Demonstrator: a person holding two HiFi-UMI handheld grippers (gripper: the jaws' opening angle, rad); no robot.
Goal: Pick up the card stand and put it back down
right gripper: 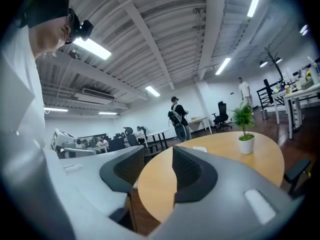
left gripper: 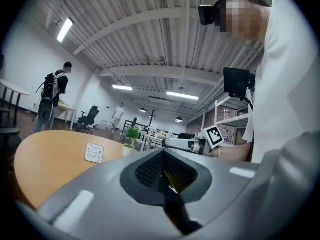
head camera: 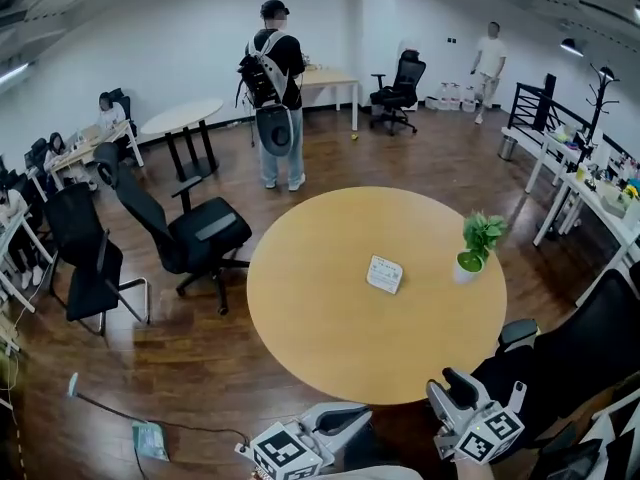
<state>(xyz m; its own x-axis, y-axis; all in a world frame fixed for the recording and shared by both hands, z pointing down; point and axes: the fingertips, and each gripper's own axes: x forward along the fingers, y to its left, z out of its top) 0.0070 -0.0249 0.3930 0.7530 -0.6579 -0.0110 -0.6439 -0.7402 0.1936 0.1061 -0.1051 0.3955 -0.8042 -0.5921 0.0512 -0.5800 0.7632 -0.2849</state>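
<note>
Wood and matt plastic showing here.
The table is looking like smooth pale wood, the floor is gleaming dark and glossy, the right gripper is showing matt grey plastic with ribbed pads.

The room is bright. Long ceiling lights glow white and glare a little. The wood floor shines. All pictures bend at the edges, with dark corners. Very near things look blurry.

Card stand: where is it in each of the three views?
Head view: card stand, just right of centre, on the round table.
Left gripper view: card stand, lower left of centre.
Right gripper view: card stand, small, right of centre.
Shared landmark: potted plant, right of the stand in all three.
</note>
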